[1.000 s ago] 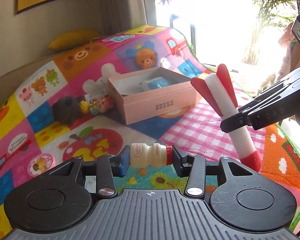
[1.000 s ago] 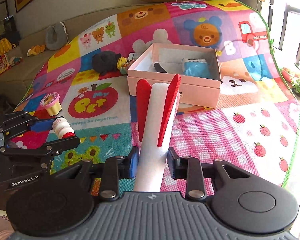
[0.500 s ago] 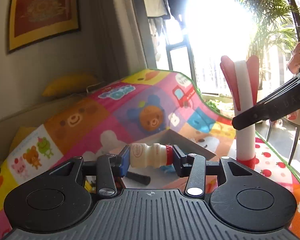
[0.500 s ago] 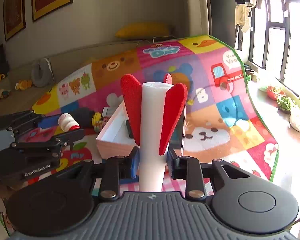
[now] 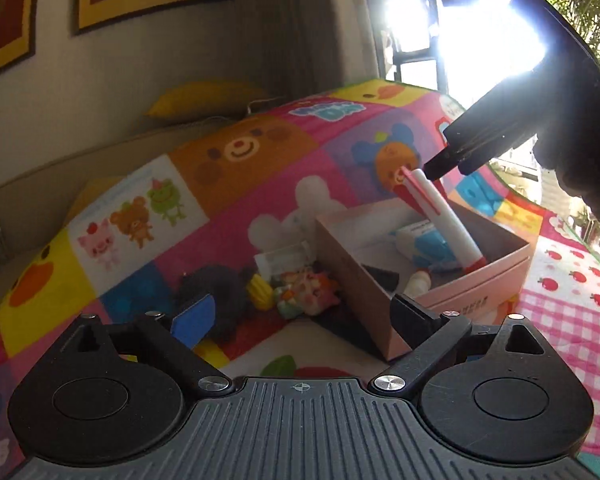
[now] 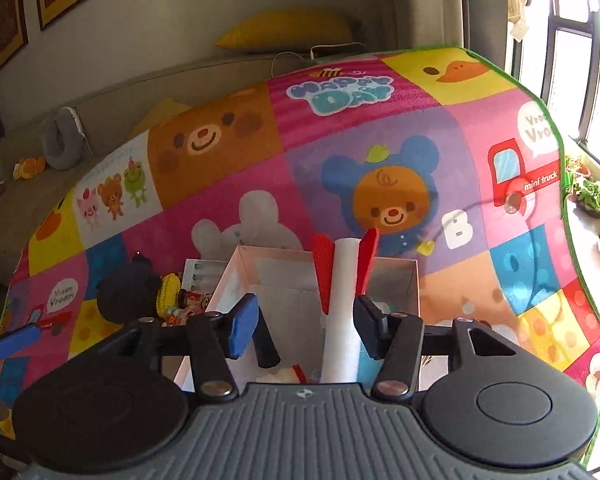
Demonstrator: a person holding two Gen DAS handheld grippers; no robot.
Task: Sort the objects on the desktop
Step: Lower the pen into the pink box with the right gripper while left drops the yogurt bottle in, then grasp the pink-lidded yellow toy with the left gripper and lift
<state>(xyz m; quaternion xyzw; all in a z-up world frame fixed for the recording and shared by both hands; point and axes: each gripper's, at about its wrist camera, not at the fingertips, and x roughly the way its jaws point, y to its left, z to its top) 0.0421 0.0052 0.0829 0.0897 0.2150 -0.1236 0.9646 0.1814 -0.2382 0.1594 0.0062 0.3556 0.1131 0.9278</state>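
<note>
Both grippers [image 5: 300, 320] [image 6: 306, 330] wide open, empty.

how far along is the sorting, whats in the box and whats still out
Done: the foam rocket leans inside the pink box beside a small bottle, a blue pack and a black item. In hand: nothing; left gripper and right gripper are both open. Left: the black plush and small toys lie on the mat beside the box.

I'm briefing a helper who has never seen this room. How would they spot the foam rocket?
On the cartoon play mat sits an open pink box. The foam rocket leans inside it, fins up: a white tube with red fins, taller than everything else in the box.
</note>
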